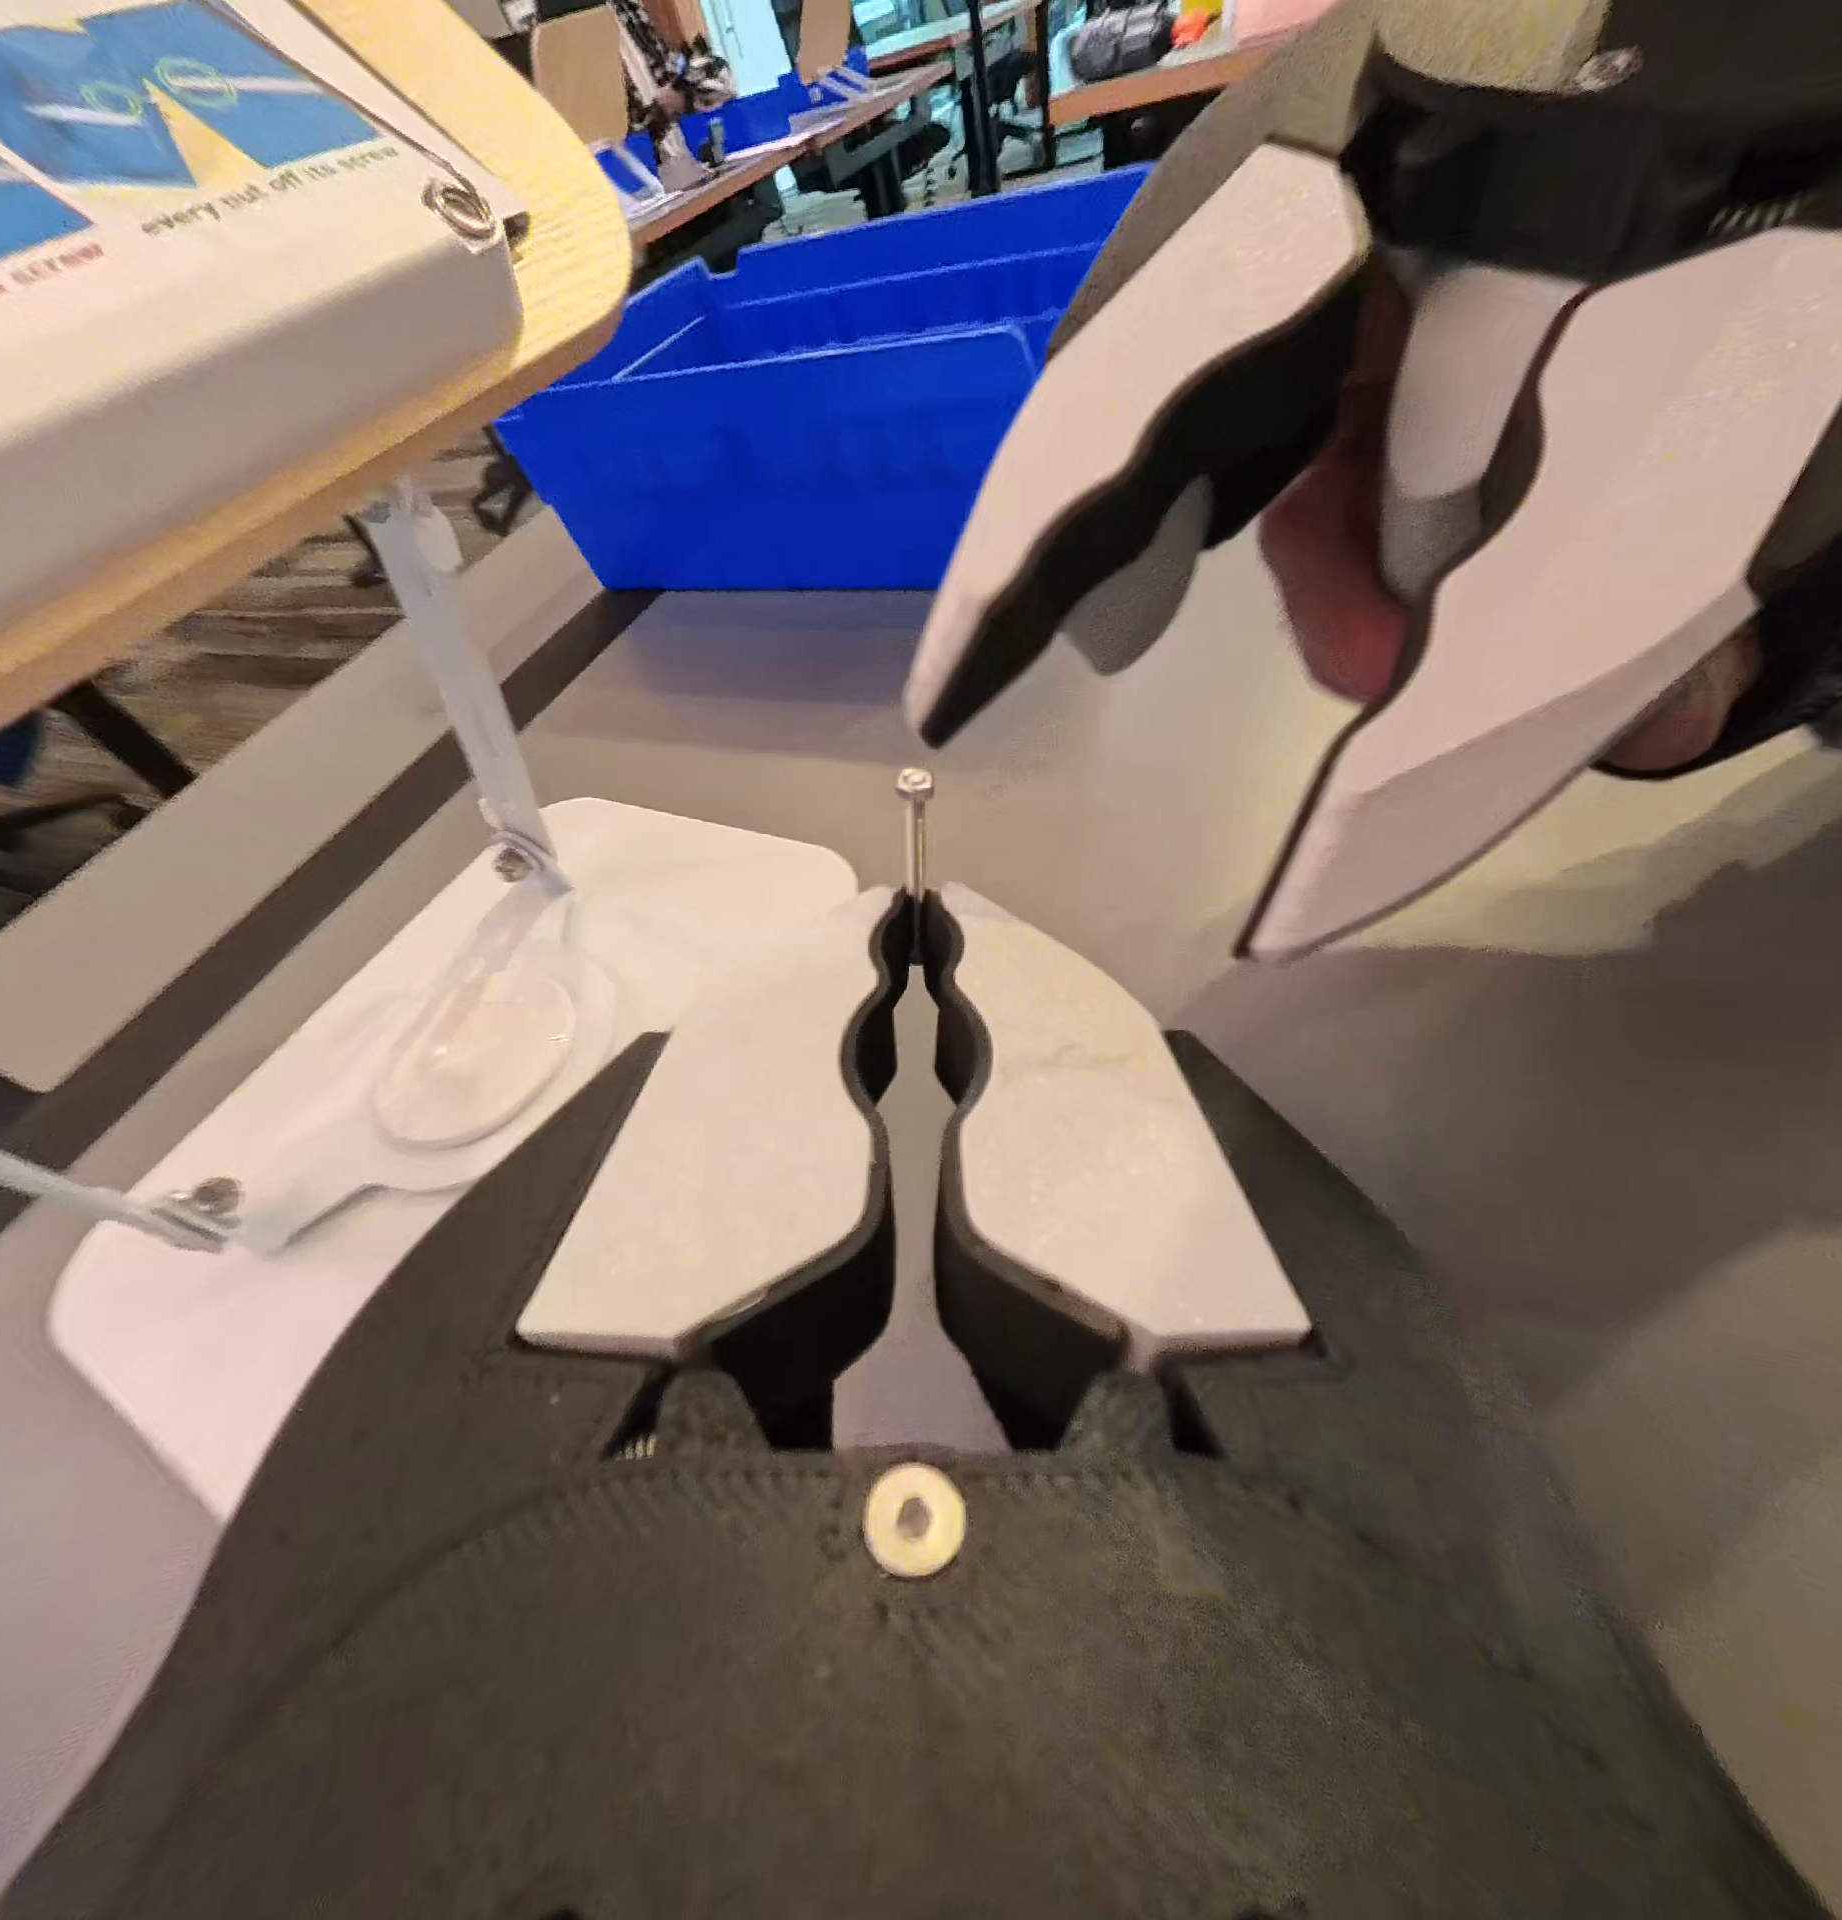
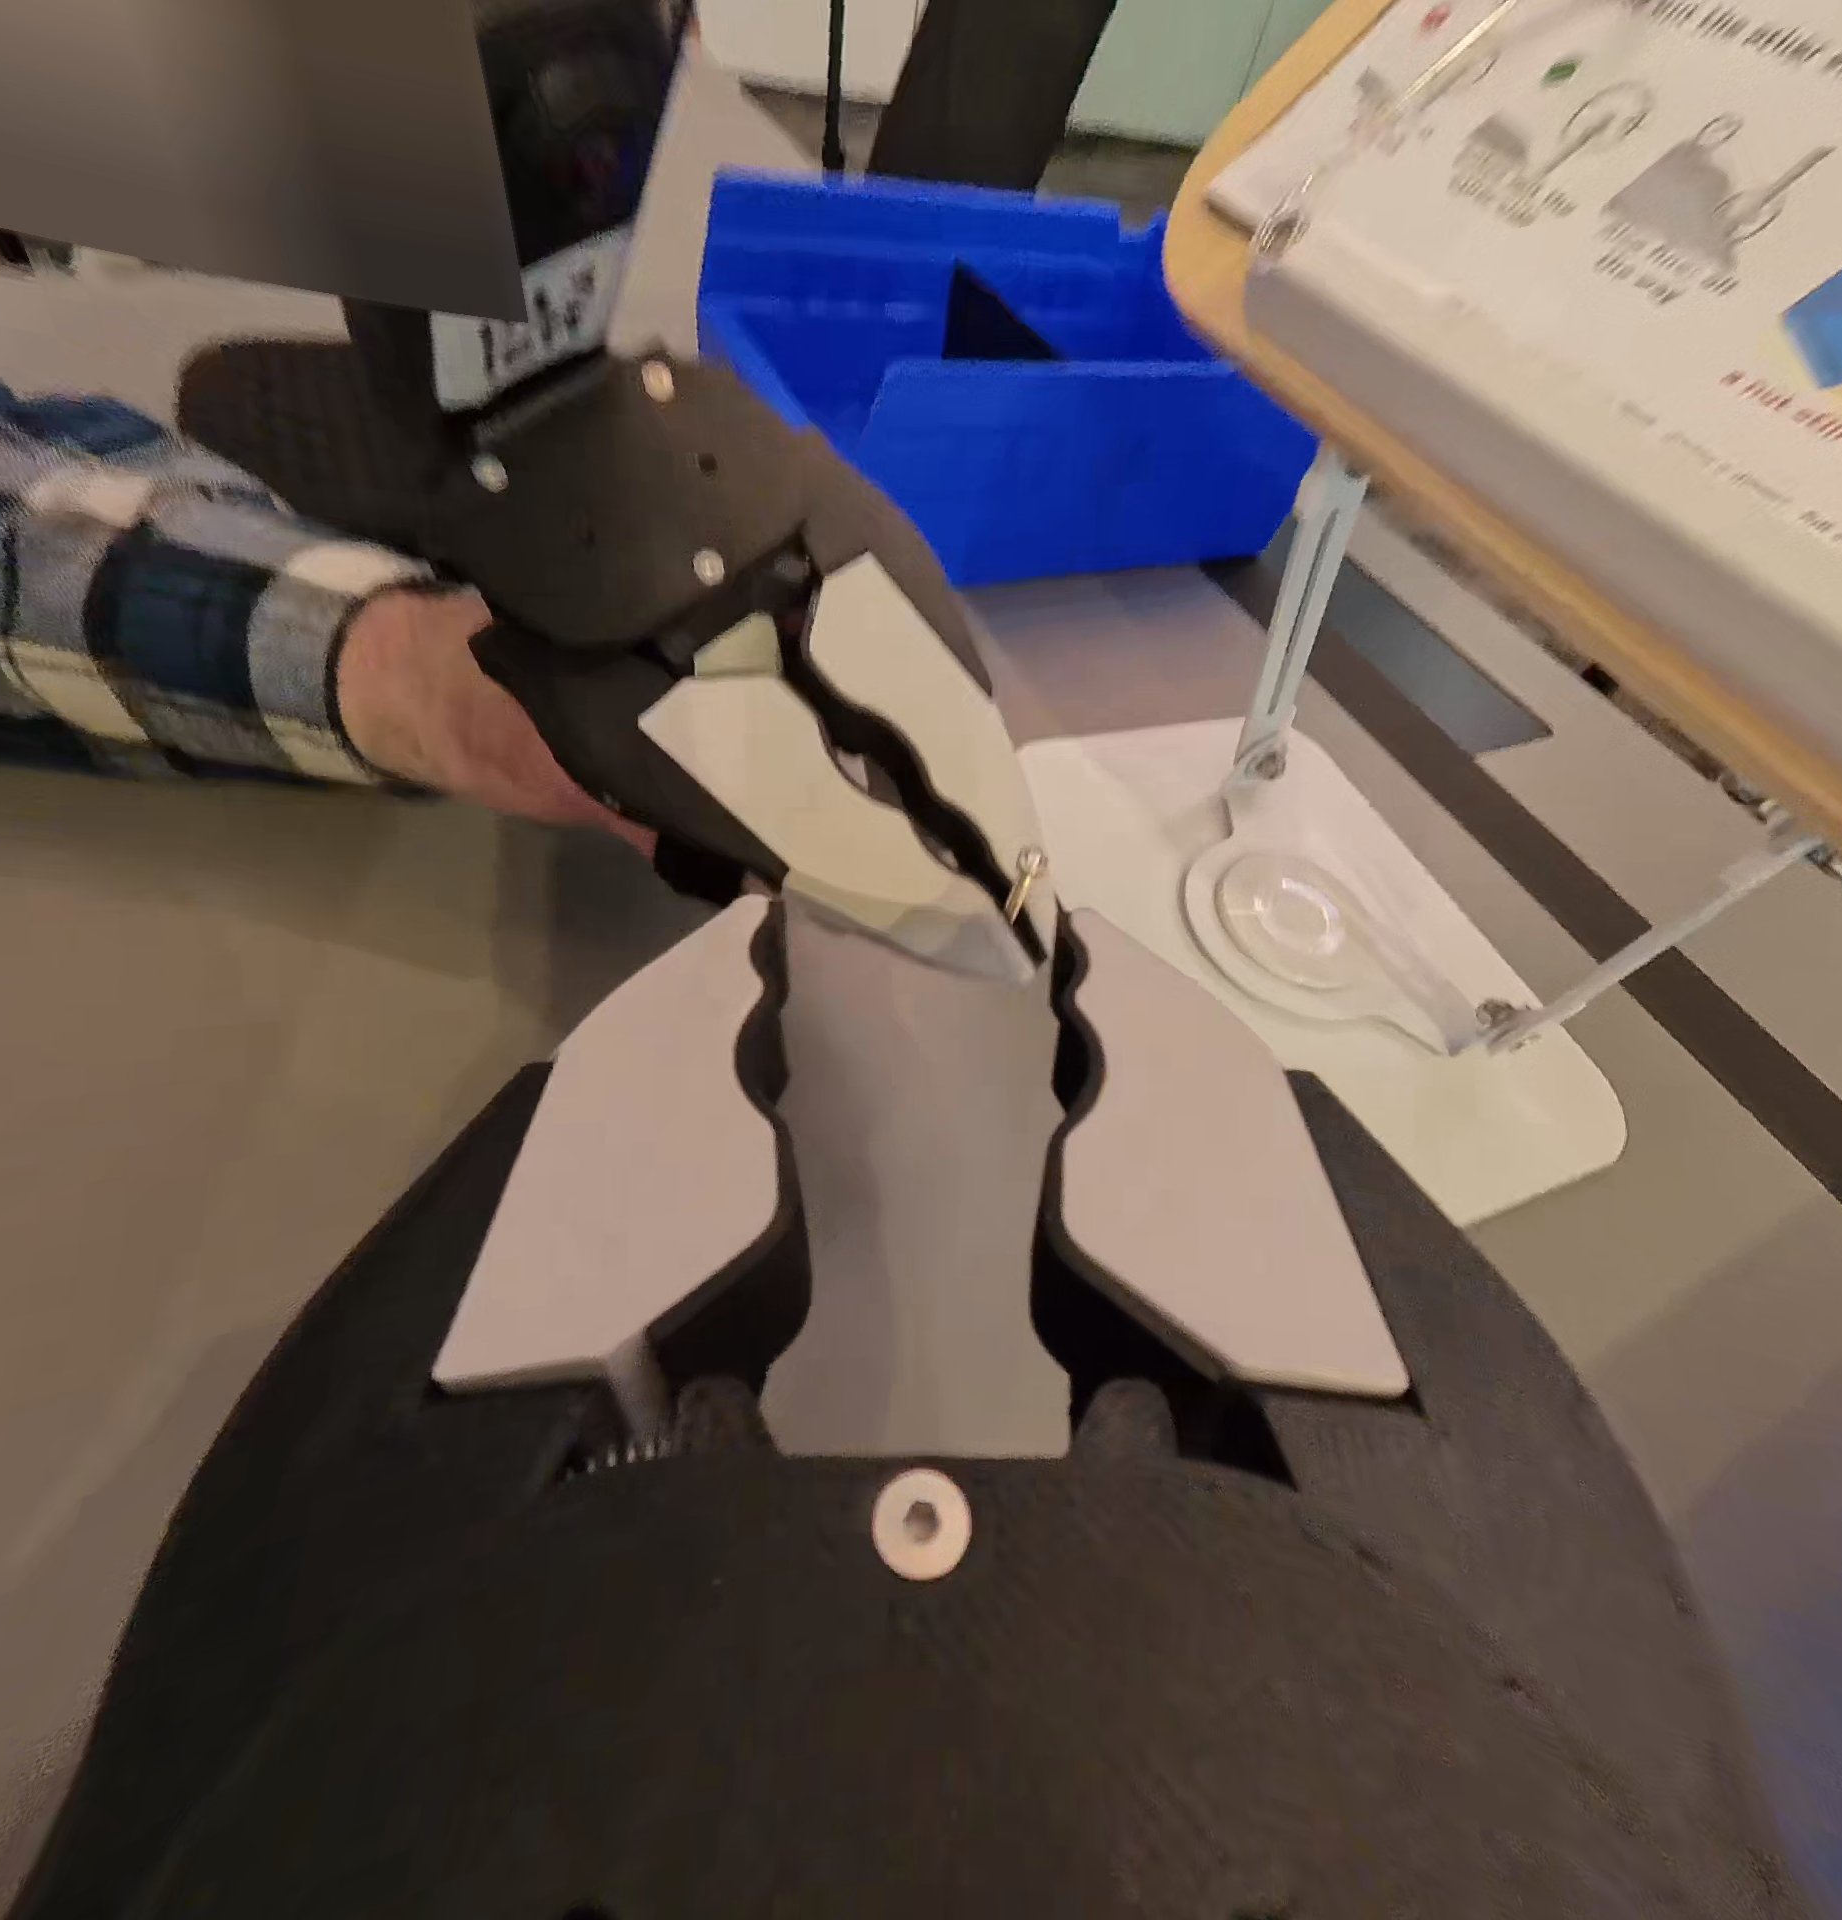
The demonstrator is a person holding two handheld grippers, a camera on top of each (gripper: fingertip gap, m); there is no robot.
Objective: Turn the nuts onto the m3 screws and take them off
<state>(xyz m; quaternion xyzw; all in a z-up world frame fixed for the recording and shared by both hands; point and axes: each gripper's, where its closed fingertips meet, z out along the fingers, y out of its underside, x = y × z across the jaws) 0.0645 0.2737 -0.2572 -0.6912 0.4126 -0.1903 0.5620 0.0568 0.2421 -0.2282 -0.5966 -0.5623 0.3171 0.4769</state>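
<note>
My left gripper point(image 1: 914, 902) is shut on a thin metal screw point(image 1: 914, 831) that stands upright out of the fingertips, with a small hex nut point(image 1: 914, 781) at its top end. The same screw point(image 2: 1026, 883) shows in the right wrist view, pinched at the tip of the left gripper. My right gripper point(image 2: 912, 935) is open and empty. In the left wrist view it point(image 1: 1083, 831) hovers just above and to the right of the nut, and its fingertips point(image 1: 932, 717) do not touch it.
A blue plastic bin point(image 1: 792, 457) stands behind on the grey table point(image 1: 1519, 1143). A white stand base point(image 1: 273, 1247) with a clear suction cup point(image 2: 1275, 920) carries a tilted instruction board point(image 1: 169, 312) at the left. A hand in a plaid sleeve point(image 2: 117, 623) holds the left gripper. Less than 4 cm separates the two grippers' tips.
</note>
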